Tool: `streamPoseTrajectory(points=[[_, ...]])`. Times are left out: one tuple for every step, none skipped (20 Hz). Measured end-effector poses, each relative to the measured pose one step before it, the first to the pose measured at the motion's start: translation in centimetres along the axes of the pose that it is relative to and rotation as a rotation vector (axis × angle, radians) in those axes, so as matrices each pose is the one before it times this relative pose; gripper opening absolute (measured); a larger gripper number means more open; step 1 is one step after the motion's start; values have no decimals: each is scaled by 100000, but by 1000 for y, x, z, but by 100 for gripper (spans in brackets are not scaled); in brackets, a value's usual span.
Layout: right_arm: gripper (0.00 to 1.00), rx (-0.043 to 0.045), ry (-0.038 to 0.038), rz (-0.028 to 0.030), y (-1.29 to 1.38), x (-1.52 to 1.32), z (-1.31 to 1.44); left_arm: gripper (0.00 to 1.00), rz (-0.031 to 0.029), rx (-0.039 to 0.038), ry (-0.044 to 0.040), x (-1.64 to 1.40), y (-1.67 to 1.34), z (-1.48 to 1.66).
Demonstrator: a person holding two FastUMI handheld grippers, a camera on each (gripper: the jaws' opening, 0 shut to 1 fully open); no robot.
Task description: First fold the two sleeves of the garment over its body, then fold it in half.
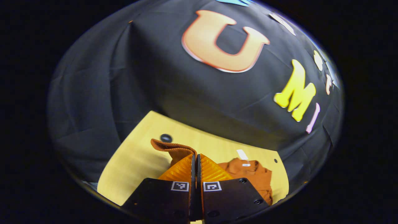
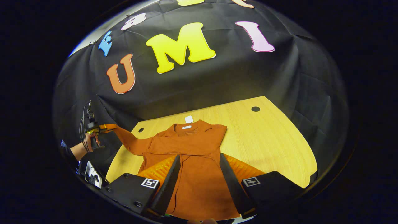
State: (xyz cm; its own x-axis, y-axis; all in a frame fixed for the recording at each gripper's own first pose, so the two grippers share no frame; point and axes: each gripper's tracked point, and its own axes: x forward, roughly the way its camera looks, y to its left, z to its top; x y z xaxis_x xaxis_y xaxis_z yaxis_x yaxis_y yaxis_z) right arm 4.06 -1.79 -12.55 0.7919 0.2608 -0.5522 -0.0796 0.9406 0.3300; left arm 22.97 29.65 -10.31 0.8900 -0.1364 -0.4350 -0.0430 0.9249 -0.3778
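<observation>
there is one rust-orange long-sleeved garment [image 2: 192, 155] lying flat on the pale wooden table [image 2: 270, 140], its long axis running from the near edge toward the collar with one white tag [image 2: 188, 119] at the black cloth wall [image 2: 217, 84]. one sleeve is folded over the body. the other sleeve's cuff [image 1: 172, 148] is lifted sideways, pinched in the closed left gripper [image 1: 196, 168]. the right gripper [image 2: 199, 180] hangs wide apart above the body.
</observation>
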Motion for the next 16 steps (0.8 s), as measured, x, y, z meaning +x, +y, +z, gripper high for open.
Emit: streamPoseTrajectory(points=[[82, 410, -901, 914, -715, -564, 66, 2, -2044, 2352, -600, -6, -2917, 359], [78, 306, -897, 830, -665, -616, 219, 3, -2565, 1716, 312, 416, -3207, -22], [78, 332, -1200, 399, -825, -689, 248, 2, -2716, 982, 610, 367, -3039, -104], [82, 339, -1397, 427, -883, -570, 314, 3, -2770, 811, 822, 490, -2918, -179], [82, 819, -1682, 4, -1017, -714, 367, 3, -2808, 1040, 1000, 533, -2597, -424], [82, 918, -897, -82, -905, -708, 184, 2, -1918, 1997, 1266, 800, -2592, -528], [82, 810, -859, -18, -1229, -364, -801, 2, -1705, 1732, 1584, 850, -2289, -677], [82, 559, -548, -716, -938, -662, -187, 2, -2142, 947, 1719, 1046, -2612, -875], [78, 546, -985, -789, -1135, -718, 9, 3, -2382, 803, 1668, 1029, -2391, -861], [82, 256, -1467, -1963, -1277, -568, -78, 3, -2579, 1329, 2664, 1191, -2211, -1207], [82, 364, -1893, -2566, -1325, -535, -27, 2, -1092, 1189, 2665, 1225, -1584, -1280], [83, 828, -806, -2132, -1063, -546, -74, 3, -1343, 967, 3218, 1258, -1512, -1518], [85, 1117, -93, -1545, -781, -605, -427, 3, -1663, 332, 2350, 1286, -1623, -1351], [86, 1299, -279, -1446, -918, -619, -73, 2, -1238, 420, 1364, 1438, -1552, -1187], [82, 1353, -305, -1316, -840, -732, -28, 3, 147, 762, 1292, 1561, -1241, -1104], [88, 893, -398, -1573, -881, -734, 14, 3, 237, 1636, 2272, 1457, -1113, -1230]])
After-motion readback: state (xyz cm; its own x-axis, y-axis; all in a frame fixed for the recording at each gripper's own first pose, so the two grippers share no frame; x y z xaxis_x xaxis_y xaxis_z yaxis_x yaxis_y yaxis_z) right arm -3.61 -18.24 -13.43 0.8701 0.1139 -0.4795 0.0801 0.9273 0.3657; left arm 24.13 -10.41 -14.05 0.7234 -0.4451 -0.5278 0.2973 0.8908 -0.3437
